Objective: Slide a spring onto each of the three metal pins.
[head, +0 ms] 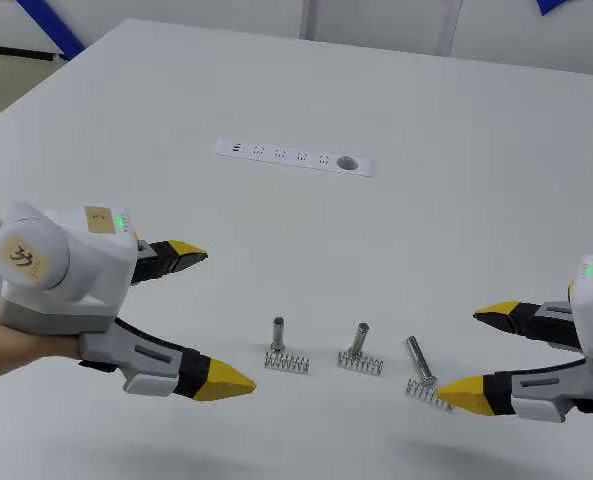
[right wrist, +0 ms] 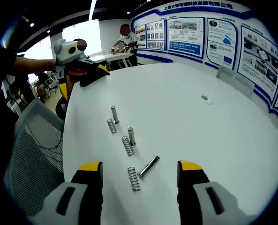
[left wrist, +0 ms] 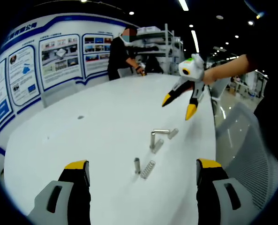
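**Both hand-held grippers open, no spring on a pin yet**

The left hand-held gripper (head: 224, 318) hangs over the near left part of the white surface (head: 426, 200). Its jaws are wide apart and hold nothing. The right hand-held gripper (head: 460, 354) hangs over the near right part. Its jaws are wide apart too, and they hold nothing.

The pins and springs sit in a row between the 2 hand-held grippers. The left pin (head: 278, 333) stands up. The left spring (head: 286, 362) lies flat just in front of it. The middle pin (head: 359, 338) stands up too, and the middle spring (head: 360, 364) lies flat by its foot. The right pin (head: 420, 360) lies on its side. The right spring (head: 428, 393) lies at its near end, just beside the lower yellow tip of the right hand-held gripper. All 3 springs are off the pins.

Far back on the surface there is a long white power strip (head: 293, 157). In the right gripper view a person (right wrist: 127, 42) stands at the far end of the surface. A grey mesh chair (right wrist: 31, 154) is beside the surface, and blue and white posters (right wrist: 199, 37) hang on the wall
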`<state>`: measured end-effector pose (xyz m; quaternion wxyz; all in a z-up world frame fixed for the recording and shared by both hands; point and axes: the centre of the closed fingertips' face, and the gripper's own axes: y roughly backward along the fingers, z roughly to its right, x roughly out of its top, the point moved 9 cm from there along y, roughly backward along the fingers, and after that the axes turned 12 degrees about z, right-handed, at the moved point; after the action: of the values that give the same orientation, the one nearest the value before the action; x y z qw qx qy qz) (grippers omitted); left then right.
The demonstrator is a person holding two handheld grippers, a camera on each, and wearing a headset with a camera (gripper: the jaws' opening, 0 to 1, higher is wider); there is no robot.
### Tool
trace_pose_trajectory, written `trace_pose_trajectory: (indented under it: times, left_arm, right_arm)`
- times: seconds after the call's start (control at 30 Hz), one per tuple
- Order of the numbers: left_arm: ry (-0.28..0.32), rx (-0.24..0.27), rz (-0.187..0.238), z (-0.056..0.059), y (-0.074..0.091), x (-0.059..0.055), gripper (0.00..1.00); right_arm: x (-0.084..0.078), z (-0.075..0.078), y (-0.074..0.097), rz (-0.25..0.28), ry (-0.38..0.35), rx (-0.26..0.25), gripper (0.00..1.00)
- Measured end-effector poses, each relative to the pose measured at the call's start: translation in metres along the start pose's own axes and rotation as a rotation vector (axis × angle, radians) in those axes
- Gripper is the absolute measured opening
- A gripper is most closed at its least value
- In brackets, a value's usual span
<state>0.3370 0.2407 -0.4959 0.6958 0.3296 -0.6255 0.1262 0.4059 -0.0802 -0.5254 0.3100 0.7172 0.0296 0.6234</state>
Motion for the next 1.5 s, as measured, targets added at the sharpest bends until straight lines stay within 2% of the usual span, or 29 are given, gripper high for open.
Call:
trace_pose_trajectory:
  times: [0.1,0.27,0.4,0.6,0.9,1.1,1.23,1.37,1.5]
  left_arm:
    - [0.006,-0.001,0.013,0.0,-0.002,0.001,0.96]
    - [0.014,0.003,0.022,-0.002,-0.003,0.001,0.94]
    - [0.039,-0.012,0.032,-0.001,-0.004,0.001,0.94]
    - [0.028,-0.022,0.012,0.001,-0.003,-0.003,0.93]
    - [0.04,-0.019,0.007,0.0,-0.001,-0.006,0.93]
    - [0.045,-0.02,0.002,0.0,0.0,-0.008,0.93]
    - [0.055,-0.016,0.008,-0.001,-0.002,-0.01,0.93]
    - [0.059,-0.022,0.011,0.0,-0.003,-0.01,0.92]
    - [0.068,-0.019,0.02,0.001,-0.004,-0.011,0.91]
  right_arm:
    - [0.001,0.004,-0.002,0.018,-0.027,-0.022,0.62]
    - [-0.001,0.011,-0.005,0.016,-0.053,-0.053,0.57]
    - [-0.006,0.014,-0.01,-0.007,-0.052,-0.075,0.55]
    - [-0.016,0.016,-0.024,-0.032,-0.072,-0.088,0.47]
    - [-0.017,0.018,-0.047,-0.054,-0.096,-0.121,0.41]
    - [-0.019,0.019,-0.057,-0.065,-0.117,-0.125,0.36]
    - [-0.025,0.019,-0.062,-0.099,-0.134,-0.139,0.3]
    - [-0.028,0.02,-0.066,-0.122,-0.145,-0.159,0.28]
    - [-0.032,0.02,-0.071,-0.129,-0.189,-0.182,0.27]
